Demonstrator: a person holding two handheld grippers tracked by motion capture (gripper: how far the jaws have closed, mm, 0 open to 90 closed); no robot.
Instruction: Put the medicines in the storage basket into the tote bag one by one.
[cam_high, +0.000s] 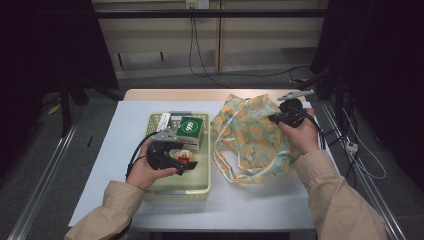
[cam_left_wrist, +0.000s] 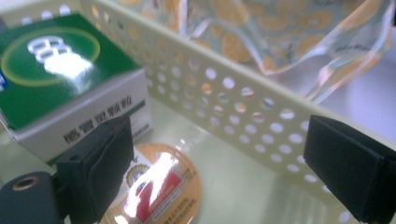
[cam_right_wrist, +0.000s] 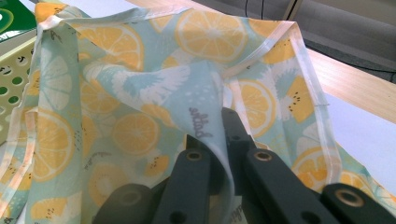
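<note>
A pale yellow perforated basket (cam_high: 201, 150) sits left of centre on the white mat. It holds a green-and-white box (cam_high: 191, 130) and a round orange-lidded tin (cam_high: 186, 156). My left gripper (cam_high: 191, 166) hovers open inside the basket, jaws wide apart over the round tin (cam_left_wrist: 161, 189), with the green box (cam_left_wrist: 60, 84) just to the side. To the right lies a lemon-print fabric bag (cam_high: 252, 137). My right gripper (cam_high: 272, 119) is shut on the bag's fabric (cam_right_wrist: 210, 116), holding its edge up near the opening.
The basket's perforated wall (cam_left_wrist: 243, 107) runs between my left jaws and the bag. Another white packet (cam_high: 163, 120) lies in the basket's far left corner. Wooden table edge (cam_high: 200, 94) lies at the back; cables trail off to the right.
</note>
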